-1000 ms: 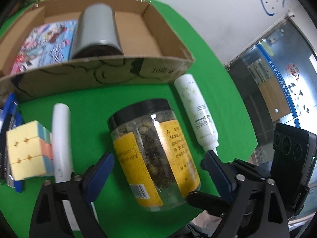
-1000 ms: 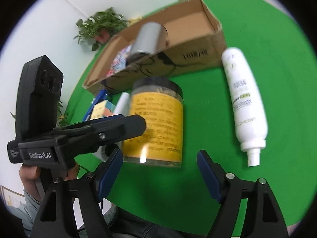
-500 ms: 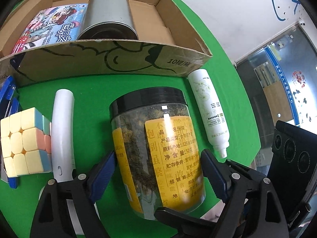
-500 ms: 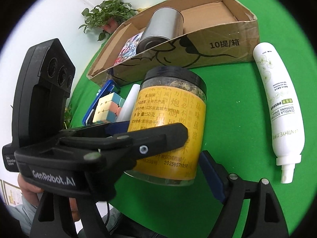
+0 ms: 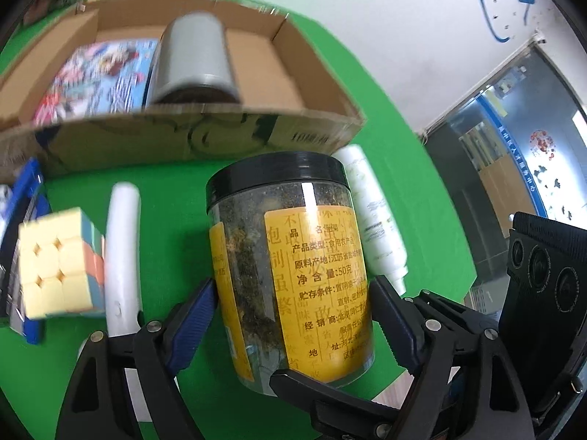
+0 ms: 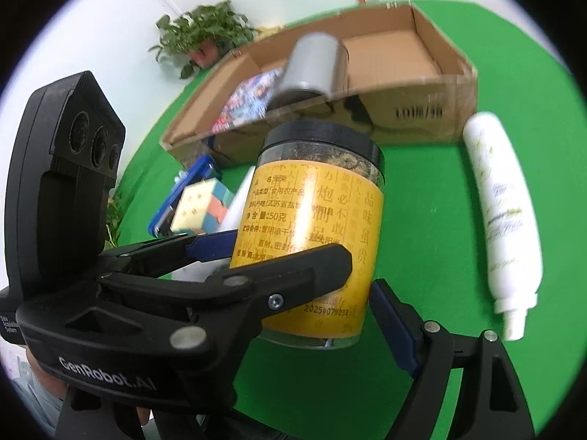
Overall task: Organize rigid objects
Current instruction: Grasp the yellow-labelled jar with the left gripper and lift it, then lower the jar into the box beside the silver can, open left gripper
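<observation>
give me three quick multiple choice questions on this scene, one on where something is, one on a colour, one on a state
1. Where is the grey metal can?
A. inside the cardboard box
B. on the green cloth
C. on top of the cube

2. What colour is the lid of the jar?
A. white
B. black
C. yellow

3. How does the white spray bottle stand?
A. upright
B. lying on its side
C. inside the box

Answers: 1 A, it lies within the box walls beside a colourful book. 2 B, a black cap tops the clear jar. 3 B, it lies flat on the green cloth.
</observation>
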{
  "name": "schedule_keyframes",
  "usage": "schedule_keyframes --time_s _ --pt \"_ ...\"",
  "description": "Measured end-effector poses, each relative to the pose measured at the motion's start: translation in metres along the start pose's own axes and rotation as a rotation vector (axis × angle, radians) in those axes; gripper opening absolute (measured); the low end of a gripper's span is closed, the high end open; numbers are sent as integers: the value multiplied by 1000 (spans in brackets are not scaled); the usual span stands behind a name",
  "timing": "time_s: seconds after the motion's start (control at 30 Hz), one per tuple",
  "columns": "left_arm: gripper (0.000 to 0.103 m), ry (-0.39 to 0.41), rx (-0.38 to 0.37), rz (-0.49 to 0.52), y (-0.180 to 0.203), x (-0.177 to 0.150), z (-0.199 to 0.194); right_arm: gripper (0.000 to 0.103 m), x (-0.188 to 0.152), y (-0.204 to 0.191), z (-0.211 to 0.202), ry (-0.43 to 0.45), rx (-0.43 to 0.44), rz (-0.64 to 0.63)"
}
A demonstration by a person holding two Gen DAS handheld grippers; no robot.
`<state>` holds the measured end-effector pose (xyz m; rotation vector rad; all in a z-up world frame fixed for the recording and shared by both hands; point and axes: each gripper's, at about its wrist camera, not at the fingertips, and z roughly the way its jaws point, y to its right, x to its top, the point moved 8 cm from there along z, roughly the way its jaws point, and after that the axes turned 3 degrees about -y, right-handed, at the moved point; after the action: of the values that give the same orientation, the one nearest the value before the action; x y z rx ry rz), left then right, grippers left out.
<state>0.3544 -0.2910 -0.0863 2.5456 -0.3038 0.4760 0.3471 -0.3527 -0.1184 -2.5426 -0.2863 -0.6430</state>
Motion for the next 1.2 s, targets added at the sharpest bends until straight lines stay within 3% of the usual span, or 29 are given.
schedule_keyframes --time_s 0.43,0.67,0.93,1.2 --pt "82 155 -10 114 31 50 -65 81 51 -19 -53 172 -46 -97" --pt "82 209 -21 143 44 103 -87 81 94 -22 -67 208 -72 -173" --pt "82 156 2 109 38 169 -56 81 142 -7 -47 116 -43 -175" --pt "81 53 10 28 3 198 6 82 160 18 1 -14 -11 -127"
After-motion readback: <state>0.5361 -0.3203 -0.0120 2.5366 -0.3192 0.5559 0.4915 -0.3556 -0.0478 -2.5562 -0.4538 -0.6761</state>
